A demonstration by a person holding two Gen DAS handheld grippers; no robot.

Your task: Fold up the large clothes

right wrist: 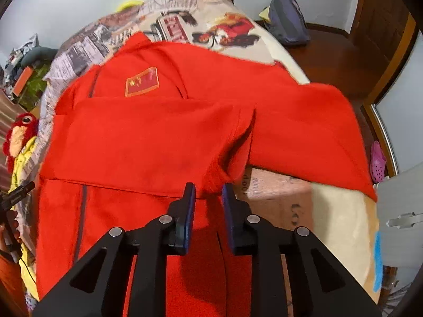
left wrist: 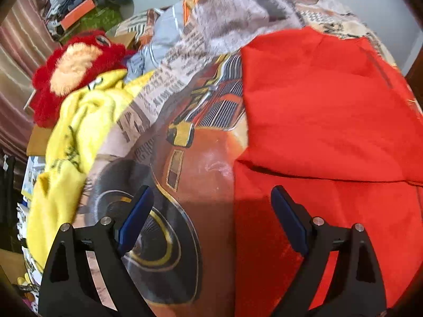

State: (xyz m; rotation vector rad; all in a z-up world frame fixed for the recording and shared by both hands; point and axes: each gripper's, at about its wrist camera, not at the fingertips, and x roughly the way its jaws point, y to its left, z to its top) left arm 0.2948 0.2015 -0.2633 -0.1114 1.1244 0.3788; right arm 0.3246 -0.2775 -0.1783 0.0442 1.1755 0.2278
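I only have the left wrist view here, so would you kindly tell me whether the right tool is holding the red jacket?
Observer: No. The right tool stands slightly open, with the sleeve cuff of the red jacket at its tips, not pinched.
Operator: Thank you. Is that sleeve already folded in?
Observer: Yes, the sleeve lies across the chest, just below a flag patch.
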